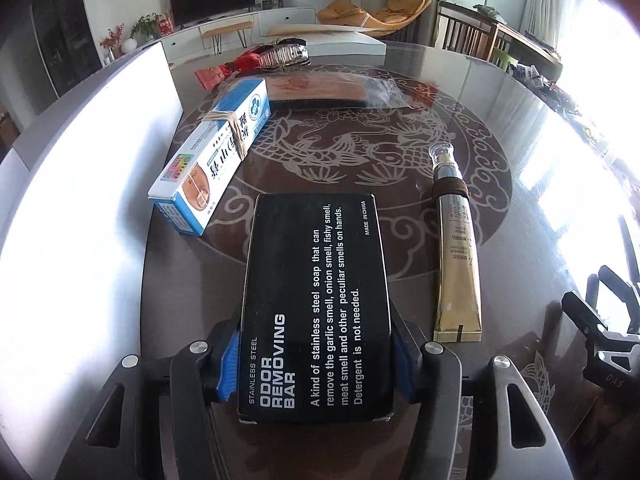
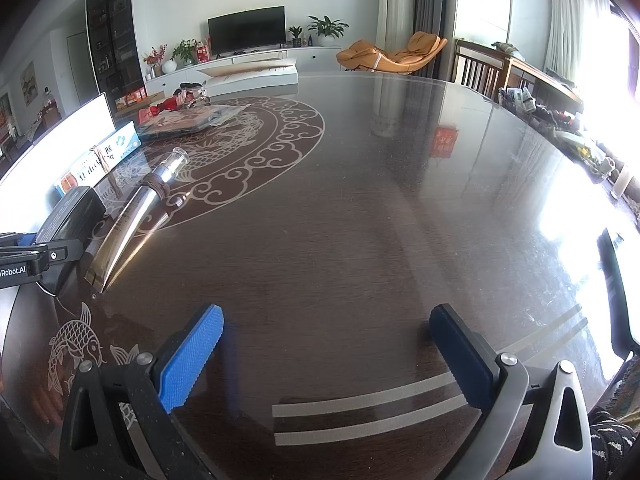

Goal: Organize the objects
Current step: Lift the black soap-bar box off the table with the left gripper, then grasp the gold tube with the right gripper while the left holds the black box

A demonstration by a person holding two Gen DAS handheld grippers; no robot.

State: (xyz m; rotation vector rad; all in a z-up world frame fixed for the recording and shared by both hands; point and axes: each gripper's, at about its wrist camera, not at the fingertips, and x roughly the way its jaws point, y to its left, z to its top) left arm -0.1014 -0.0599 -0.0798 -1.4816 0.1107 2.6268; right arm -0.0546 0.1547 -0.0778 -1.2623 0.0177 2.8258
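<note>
A black box (image 1: 316, 308) labelled "odor removing bar" lies flat on the dark glass table (image 1: 500, 140). My left gripper (image 1: 316, 364) straddles its near end, both blue pads against its long sides. The same box (image 2: 72, 210) shows at the left edge of the right wrist view. To its right lies a gold tube (image 1: 456, 256) with a clear cap; to its left, a blue-and-white carton (image 1: 216, 152) bound with rubber bands. My right gripper (image 2: 326, 356) hovers open over bare table, nothing between its pads.
A tall white panel (image 1: 80, 160) stands along the table's left side. Farther back lie a plastic-wrapped packet (image 1: 340, 90), a red wrapped item (image 1: 224, 72) and a metal watch band (image 1: 284, 56). Small clutter (image 2: 560, 120) lines the table's right edge.
</note>
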